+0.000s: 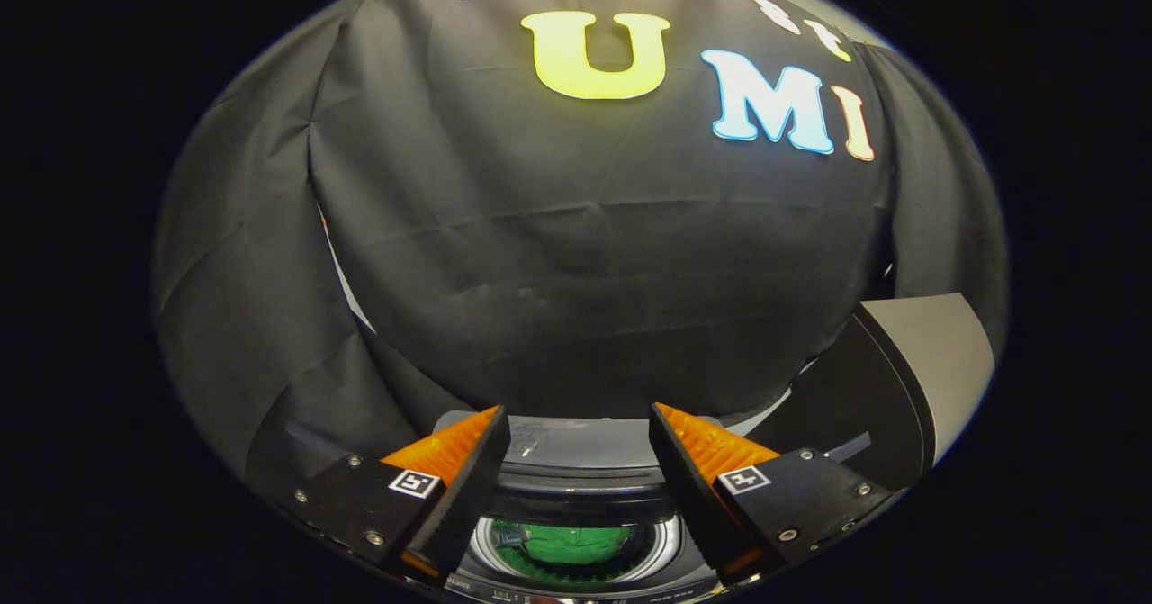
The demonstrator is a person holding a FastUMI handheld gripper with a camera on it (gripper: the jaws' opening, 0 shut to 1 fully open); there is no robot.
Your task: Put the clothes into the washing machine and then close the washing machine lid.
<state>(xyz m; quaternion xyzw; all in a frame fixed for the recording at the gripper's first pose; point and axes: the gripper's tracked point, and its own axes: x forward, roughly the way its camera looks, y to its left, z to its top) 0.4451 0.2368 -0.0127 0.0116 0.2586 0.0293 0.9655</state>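
Black cloth forms the far wall of the booth [576, 253], hanging in soft folds and creases, and it takes up most of what we see beyond the gripper; a pale strip of backing shows where two panels of the cloth part on the left

Next in size is the washing machine lid [909, 379], standing raised on the right: we see its dark inner face turned toward the opening and its grey outer side beyond that. It rises just to the right of our right finger and nothing lies between it and the opening

Below us sits the washing machine [576, 460], a top-loader with a grey rear panel on the far side and dark rings stepping down to the drum. Its opening lies between our two fingers and just beneath them, with part of the rim hidden behind each finger

Our gripper [580, 433] hangs over the machine with its jaws spread wide and nothing between them; each finger carries a small square marker on its mount

Smallest are the clothes [571, 545], a green bundle lying down inside the drum, seen through the gap between the fingers. A small dark piece rests at its left edge, though we cannot tell what that piece is
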